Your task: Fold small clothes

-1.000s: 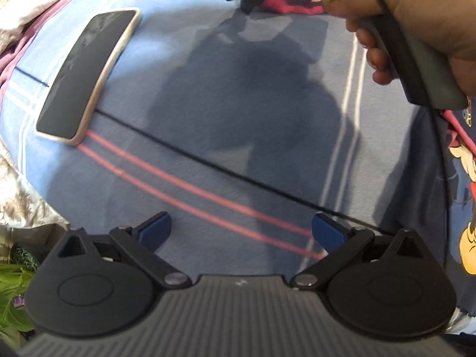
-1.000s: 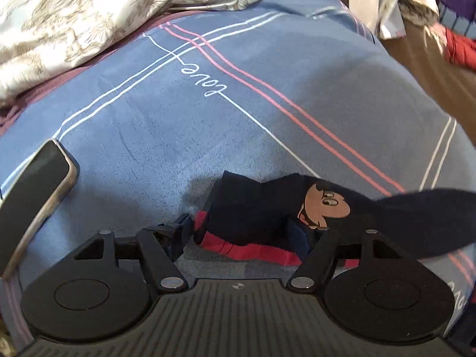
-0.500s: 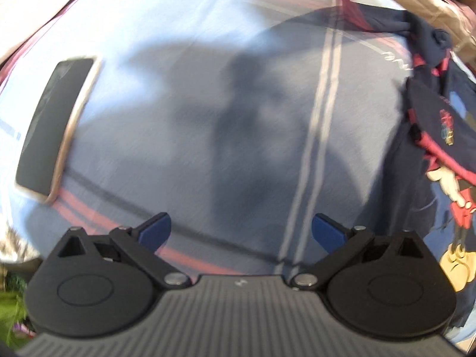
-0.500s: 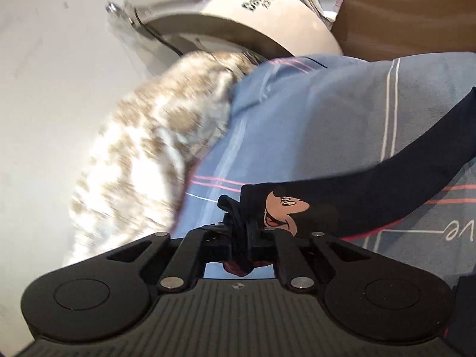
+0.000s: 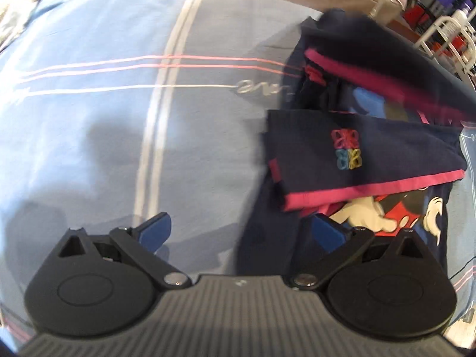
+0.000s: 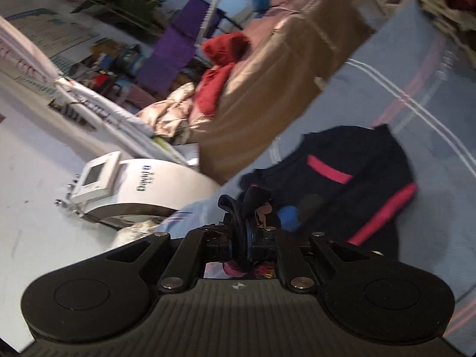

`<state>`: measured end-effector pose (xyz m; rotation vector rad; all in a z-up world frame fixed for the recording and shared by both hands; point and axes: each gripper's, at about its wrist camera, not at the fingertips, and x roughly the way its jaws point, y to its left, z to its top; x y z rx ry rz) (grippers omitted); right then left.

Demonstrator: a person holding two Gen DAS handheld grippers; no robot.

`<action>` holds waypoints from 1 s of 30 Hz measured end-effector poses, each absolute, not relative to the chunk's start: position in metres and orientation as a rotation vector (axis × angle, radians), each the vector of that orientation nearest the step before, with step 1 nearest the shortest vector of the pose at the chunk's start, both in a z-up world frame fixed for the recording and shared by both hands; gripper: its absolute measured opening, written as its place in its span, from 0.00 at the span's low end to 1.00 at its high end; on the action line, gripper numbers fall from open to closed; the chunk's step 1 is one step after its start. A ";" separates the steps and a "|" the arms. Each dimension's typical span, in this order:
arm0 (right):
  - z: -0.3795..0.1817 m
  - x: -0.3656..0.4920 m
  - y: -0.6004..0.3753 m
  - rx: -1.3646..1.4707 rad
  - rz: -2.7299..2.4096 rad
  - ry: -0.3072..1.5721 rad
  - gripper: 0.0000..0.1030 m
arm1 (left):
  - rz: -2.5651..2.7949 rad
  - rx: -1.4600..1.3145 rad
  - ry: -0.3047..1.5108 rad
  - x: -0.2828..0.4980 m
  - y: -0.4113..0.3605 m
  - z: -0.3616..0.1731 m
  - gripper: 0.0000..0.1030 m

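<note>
A small navy garment with pink trim and a cartoon mouse print (image 5: 357, 160) lies bunched on the blue striped bed sheet (image 5: 119, 119), at the right of the left wrist view. My left gripper (image 5: 241, 232) is open and empty, low over the sheet, its right finger at the garment's left edge. My right gripper (image 6: 242, 238) is shut on a bunched edge of the same garment (image 6: 342, 178), which trails away over the sheet to the right.
A brown cover (image 6: 267, 95) with red clothing (image 6: 220, 68) lies beyond the bed edge. A white machine (image 6: 134, 190) stands on the floor at left. Cluttered shelves and a white rack (image 5: 446, 29) lie further back.
The right gripper has swung with the garment edge, now facing the room. The left gripper has moved right, to the garment; the phone has left its view.
</note>
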<state>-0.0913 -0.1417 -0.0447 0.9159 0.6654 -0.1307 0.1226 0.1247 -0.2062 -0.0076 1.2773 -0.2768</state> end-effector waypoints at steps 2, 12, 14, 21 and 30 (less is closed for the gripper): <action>-0.077 -0.114 -0.140 0.959 -0.236 0.728 0.15 | -0.294 -0.027 1.296 0.130 0.108 -0.211 1.00; -0.142 -0.182 -0.134 1.435 -0.259 0.761 0.16 | -0.280 -0.028 1.304 0.125 0.101 -0.205 1.00; -0.139 -0.178 -0.131 1.350 -0.273 0.807 0.16 | -0.279 -0.026 1.292 0.123 0.104 -0.205 1.00; -0.140 -0.172 -0.135 1.312 -0.219 0.839 0.16 | -0.414 0.094 1.127 0.107 0.084 -0.176 0.93; -0.130 -0.164 -0.142 1.354 -0.123 0.766 0.17 | -0.571 0.565 0.850 0.146 -0.020 -0.199 0.42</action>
